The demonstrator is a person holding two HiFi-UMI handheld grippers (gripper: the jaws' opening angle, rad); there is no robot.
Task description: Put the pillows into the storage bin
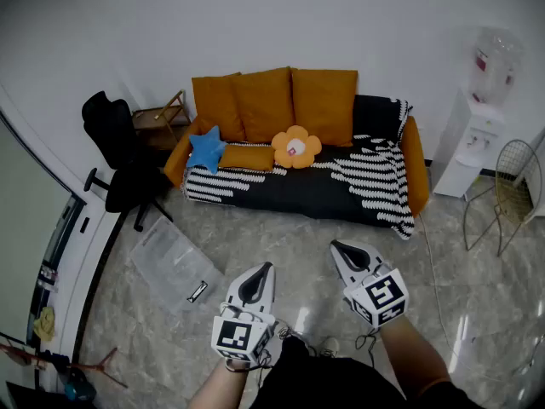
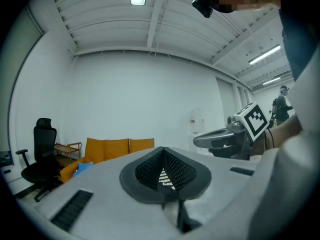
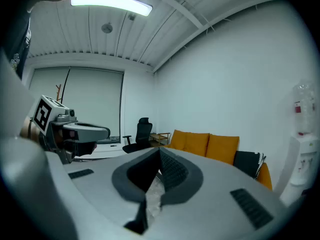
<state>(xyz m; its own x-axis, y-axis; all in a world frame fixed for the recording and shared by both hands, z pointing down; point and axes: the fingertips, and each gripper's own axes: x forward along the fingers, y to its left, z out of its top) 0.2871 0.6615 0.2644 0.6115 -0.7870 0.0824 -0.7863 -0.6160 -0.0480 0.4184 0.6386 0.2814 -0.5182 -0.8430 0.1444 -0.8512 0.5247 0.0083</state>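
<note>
Tiled floor, clear storage bin, pillows on sofa

You hold your left claw and your right claw side by side before your body, apart from each other, both pointing forward and about level; the jaws of each are closed together, nothing between them; your right forearm is stretched a little further forward than your left forearm.

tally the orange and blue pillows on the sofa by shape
orange back cushions: 3
long orange pillow: 1
blue star pillow: 1
orange flower pillow: 1
total: 6
</note>
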